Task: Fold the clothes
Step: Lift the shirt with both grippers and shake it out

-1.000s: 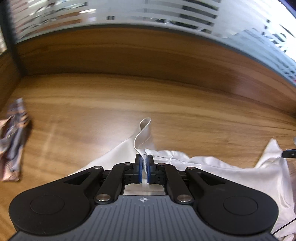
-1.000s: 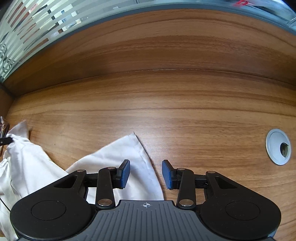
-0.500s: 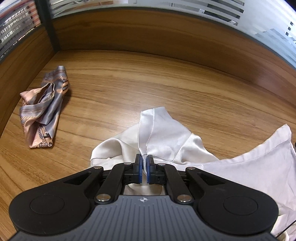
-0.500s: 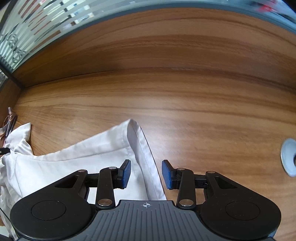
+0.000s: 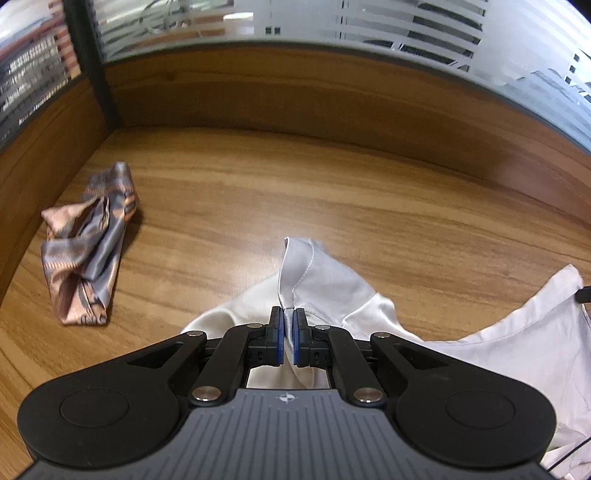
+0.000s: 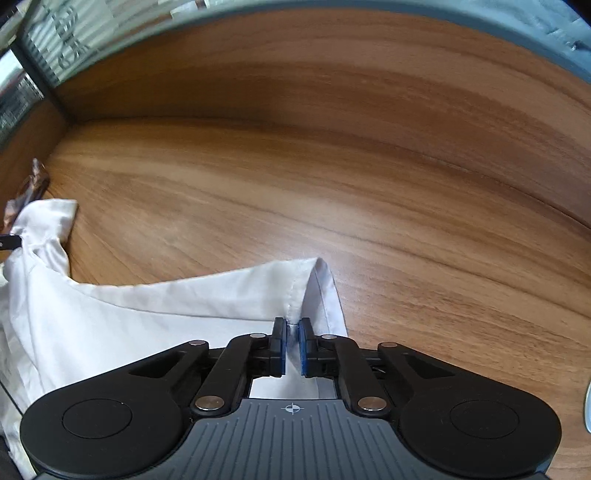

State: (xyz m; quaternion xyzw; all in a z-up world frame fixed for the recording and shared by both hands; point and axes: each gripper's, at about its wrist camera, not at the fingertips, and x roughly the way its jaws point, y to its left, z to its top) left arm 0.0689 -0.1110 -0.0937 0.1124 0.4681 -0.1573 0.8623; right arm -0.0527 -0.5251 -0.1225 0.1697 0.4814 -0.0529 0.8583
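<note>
A white satin garment (image 5: 325, 284) lies rumpled on the wooden table (image 5: 332, 192). My left gripper (image 5: 288, 315) is shut on a hemmed corner of it, and the corner stands up past the fingertips. In the right wrist view the same white garment (image 6: 155, 317) spreads to the left. My right gripper (image 6: 292, 325) is shut on another seamed corner of it, with cloth pinched between the blue pads (image 6: 282, 343). The far end of the cloth rises at the left edge, where the other gripper's tip (image 6: 9, 242) shows.
A crumpled patterned scarf (image 5: 88, 243) in grey and pink lies at the left near the wooden side wall (image 5: 33, 155). Wooden panels topped with frosted glass (image 5: 369, 22) close the back of the table. A grey cable grommet (image 6: 587, 410) sits at the far right edge.
My right gripper has closed on the garment's corner; it was open before. The left gripper stayed shut on its corner and lifted and turned left, bringing the scarf fully into view.
</note>
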